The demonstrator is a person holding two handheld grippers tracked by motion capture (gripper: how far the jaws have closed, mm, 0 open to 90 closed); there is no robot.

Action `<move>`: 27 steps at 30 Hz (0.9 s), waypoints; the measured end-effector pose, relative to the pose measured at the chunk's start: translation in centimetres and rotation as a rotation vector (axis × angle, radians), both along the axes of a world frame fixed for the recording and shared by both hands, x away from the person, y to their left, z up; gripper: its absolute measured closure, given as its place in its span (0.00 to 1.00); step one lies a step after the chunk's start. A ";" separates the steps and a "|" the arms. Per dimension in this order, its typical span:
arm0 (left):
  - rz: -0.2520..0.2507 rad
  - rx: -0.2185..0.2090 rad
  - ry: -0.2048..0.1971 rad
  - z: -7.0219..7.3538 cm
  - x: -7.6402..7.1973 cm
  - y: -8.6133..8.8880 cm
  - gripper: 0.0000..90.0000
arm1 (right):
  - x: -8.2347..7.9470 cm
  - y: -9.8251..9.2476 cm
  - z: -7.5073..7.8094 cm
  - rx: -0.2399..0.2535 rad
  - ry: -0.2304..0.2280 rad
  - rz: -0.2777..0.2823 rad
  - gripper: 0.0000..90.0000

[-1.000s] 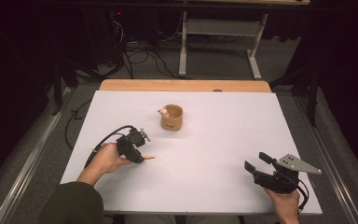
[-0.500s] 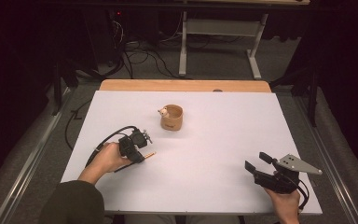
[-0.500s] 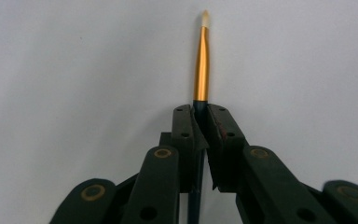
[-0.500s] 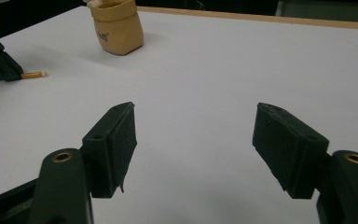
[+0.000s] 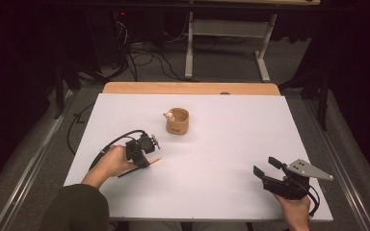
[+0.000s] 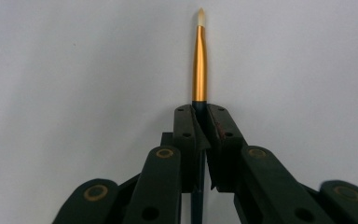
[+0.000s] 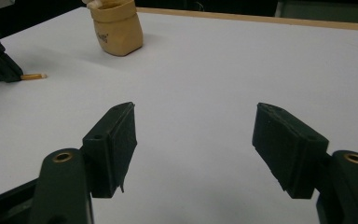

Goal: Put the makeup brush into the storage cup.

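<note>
left gripper (image 6: pixel 200 116) clamped on paintbrush (image 6: pixel 199 60), apparently flat on table (image 5: pixel 231 144)

A thin paintbrush with a dark handle, a gold metal ferrule and a small pale bristle tip (image 6: pixel 199 60) lies flat on the white table, on its near left part. In the left gripper view it runs straight up the middle, the dark handle passing between the two black jaws that press on it just below the ferrule, the gold ferrule and pale tip reaching out beyond them. In the high view the paintbrush (image 5: pixel 152 160) lies aslant, tip pointing right and slightly away, dark handle trailing back toward the near left.
</note>
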State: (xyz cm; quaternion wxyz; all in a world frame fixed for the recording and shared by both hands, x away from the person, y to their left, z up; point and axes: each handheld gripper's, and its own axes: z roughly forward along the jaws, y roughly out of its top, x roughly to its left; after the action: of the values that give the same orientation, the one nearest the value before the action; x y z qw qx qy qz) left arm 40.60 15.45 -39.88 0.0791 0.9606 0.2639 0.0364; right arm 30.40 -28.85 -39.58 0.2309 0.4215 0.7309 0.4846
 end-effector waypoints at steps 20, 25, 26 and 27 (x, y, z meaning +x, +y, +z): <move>-0.014 -0.028 -0.044 0.9 -0.5 0.3 0.92 | 0.1 0.0 -0.1 0.002 0.009 -0.005 0.36; -0.002 -0.068 -0.067 1.6 -0.7 0.7 0.92 | 0.1 0.0 -0.1 0.002 0.005 -0.005 0.36; -0.001 -0.078 -0.072 1.8 -0.7 0.8 0.92 | 0.1 0.0 -0.1 0.003 0.005 -0.005 0.36; 0.002 -0.088 -0.077 1.9 -0.7 0.9 0.92 | 0.1 0.0 -0.1 0.002 0.006 -0.005 0.36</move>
State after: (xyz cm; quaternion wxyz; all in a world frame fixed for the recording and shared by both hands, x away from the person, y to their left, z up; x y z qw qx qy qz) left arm 39.91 16.33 -37.98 0.1314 0.9537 0.2632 0.0619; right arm 30.47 -28.87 -39.66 0.2294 0.4250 0.7299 0.4837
